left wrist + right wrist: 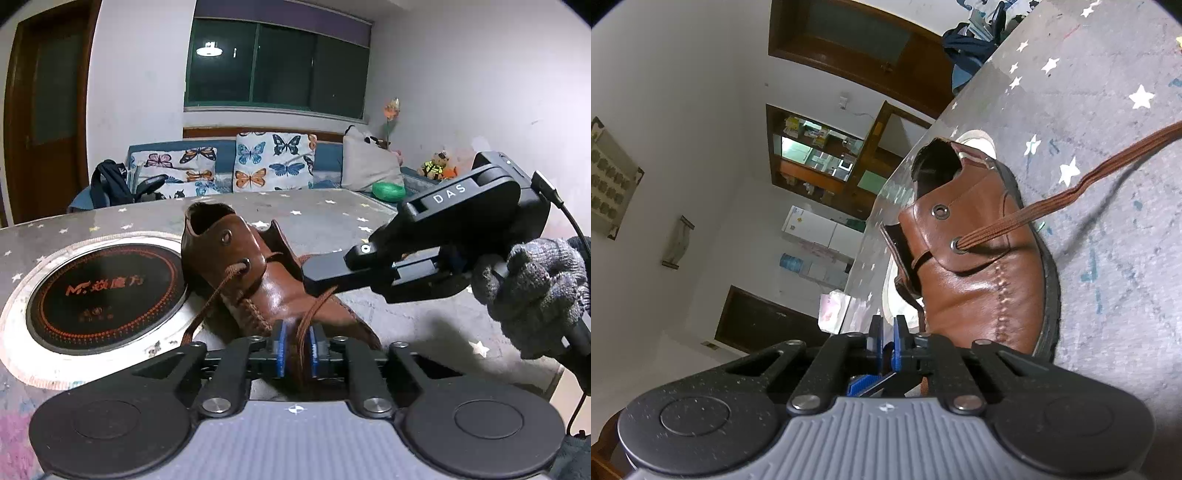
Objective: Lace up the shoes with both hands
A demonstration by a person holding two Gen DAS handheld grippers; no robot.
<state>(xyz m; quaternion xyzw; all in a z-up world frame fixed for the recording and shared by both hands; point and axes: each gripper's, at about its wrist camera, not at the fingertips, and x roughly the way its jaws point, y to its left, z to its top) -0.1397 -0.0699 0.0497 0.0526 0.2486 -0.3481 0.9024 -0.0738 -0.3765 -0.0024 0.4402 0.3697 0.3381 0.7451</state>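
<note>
Left tool [297, 349]: blue pads clamped on brown flat shoelace [308, 321]. Brown leather shoe [255, 273] on star-print counter [332, 218], directly ahead, heel-to-toe axis toward it. Right tool [888, 341], pads nearly together, contents unclear, at tongue side.

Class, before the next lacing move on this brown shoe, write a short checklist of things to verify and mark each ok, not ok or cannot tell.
1. Left gripper holds a lace: ok, its blue fingers are closed on the brown shoelace.
2. Right gripper holds a lace end: cannot tell, the fingers are nearly shut but no lace shows clearly between them.
3. Brown leather shoe rests steady on the star-patterned table: ok.
4. Top eyelet is free for threading: ok, it is empty.
5. Lower eyelet is already laced: ok, a lace passes through it.
6. Laces free of tangles: cannot tell.
</note>
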